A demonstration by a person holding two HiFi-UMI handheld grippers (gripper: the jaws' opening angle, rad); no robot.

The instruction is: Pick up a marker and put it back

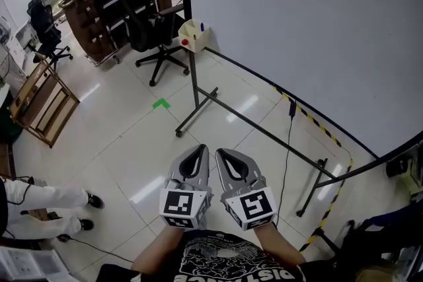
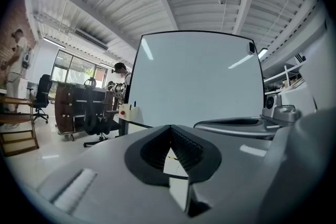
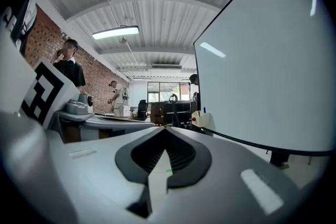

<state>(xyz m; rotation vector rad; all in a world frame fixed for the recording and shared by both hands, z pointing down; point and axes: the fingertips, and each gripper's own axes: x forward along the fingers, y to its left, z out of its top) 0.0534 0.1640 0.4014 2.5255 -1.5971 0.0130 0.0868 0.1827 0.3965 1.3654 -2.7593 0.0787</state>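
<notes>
Two grippers side by side, level | left gripper point(image 1: 199, 150): jaws pressed together, empty | right gripper point(image 1: 222, 154): jaws pressed together, empty | blue marker point(image 1: 201, 27): upright in cream holder point(image 1: 191, 34) at whiteboard point(image 1: 297, 23) corner, well apart from both

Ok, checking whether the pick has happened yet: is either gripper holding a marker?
No, the left gripper and the right gripper both have their jaws shut together with nothing between them.

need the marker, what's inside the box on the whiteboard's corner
A blue marker sticks up from the box. Anything deeper is hidden by its walls.
</notes>
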